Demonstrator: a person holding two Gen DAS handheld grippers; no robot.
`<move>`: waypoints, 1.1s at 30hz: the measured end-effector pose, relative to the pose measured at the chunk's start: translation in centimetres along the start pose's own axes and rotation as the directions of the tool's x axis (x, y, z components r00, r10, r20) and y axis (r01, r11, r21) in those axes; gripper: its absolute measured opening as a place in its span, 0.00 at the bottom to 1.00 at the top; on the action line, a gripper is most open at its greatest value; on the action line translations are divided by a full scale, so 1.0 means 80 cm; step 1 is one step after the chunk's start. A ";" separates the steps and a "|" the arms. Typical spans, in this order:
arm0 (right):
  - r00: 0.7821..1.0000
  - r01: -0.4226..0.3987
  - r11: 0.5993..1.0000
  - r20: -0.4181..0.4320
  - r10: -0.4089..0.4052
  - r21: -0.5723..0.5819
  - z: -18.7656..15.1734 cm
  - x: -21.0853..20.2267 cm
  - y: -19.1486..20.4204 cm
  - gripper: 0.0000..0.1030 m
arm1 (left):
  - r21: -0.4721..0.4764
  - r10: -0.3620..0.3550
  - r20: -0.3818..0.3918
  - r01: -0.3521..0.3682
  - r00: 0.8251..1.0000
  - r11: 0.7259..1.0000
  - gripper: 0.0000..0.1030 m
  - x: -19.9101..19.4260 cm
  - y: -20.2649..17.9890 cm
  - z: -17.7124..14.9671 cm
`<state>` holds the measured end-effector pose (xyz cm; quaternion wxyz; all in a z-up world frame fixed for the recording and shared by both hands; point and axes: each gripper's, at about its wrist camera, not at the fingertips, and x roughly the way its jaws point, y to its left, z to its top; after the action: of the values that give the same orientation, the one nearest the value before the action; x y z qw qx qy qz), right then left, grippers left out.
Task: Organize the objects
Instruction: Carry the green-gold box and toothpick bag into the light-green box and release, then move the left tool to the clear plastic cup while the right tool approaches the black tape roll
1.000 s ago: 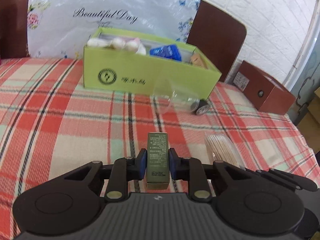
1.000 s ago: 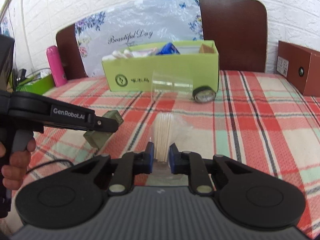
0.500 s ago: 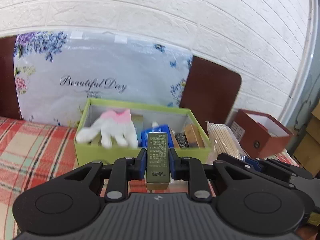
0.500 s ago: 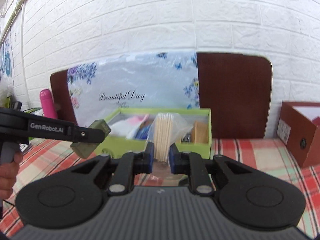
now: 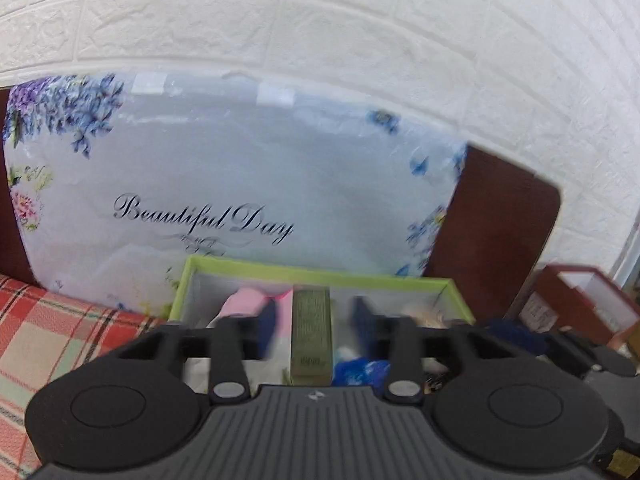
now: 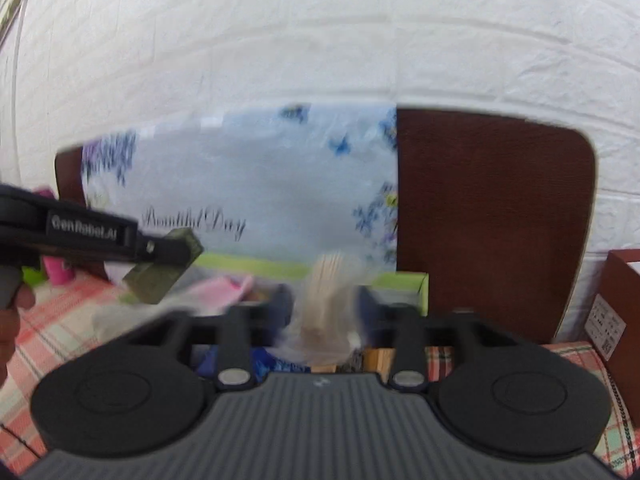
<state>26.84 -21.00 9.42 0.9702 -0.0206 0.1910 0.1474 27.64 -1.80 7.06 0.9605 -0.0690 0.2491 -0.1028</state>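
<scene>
Both grippers hover over the open green box [image 5: 316, 271], which holds a pink-cuffed glove [image 5: 244, 306] and a blue packet [image 5: 360, 372]. My left gripper [image 5: 312, 326] has its jaws spread open; the small olive carton [image 5: 311, 336] stands between them with gaps on both sides, over the box. In the right wrist view the left gripper [image 6: 168, 258] and the olive carton [image 6: 160, 276] show at the left. My right gripper [image 6: 324, 312] is also spread open, with the clear bag of toothpicks [image 6: 326, 308] between its fingers, blurred, over the box [image 6: 402, 282].
A floral "Beautiful Day" cushion [image 5: 224, 192] leans on a brown chair back [image 6: 492, 220] against the white brick wall. A brown box [image 5: 580, 304] stands at the right. A pink bottle [image 6: 56, 272] stands at the far left. The red plaid tablecloth [image 5: 48, 336] lies below.
Both grippers moved forward over the green box and opened their jaws. The olive carton and the toothpick bag, held tight before, now sit loose between the spread fingers.
</scene>
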 end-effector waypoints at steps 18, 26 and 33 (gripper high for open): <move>0.994 0.072 0.996 0.081 -0.077 0.061 -0.035 -0.124 -0.001 1.00 | 0.032 0.063 -0.039 -0.062 0.997 0.998 0.77 -0.091 -0.033 -0.042; 0.997 0.052 0.991 0.054 -0.059 0.119 -0.076 -0.188 0.000 1.00 | -0.023 0.023 -0.075 -0.024 0.997 0.999 0.77 -0.133 -0.046 -0.081; 0.998 0.069 0.982 -0.013 -0.068 0.174 -0.129 -0.214 -0.004 1.00 | -0.050 -0.013 -0.126 0.007 0.992 0.999 0.77 -0.137 -0.059 -0.116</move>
<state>8.05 -27.05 6.33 0.9722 0.0575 0.2057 0.0964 12.90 -4.54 4.95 0.9403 -0.0875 0.3116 -0.1056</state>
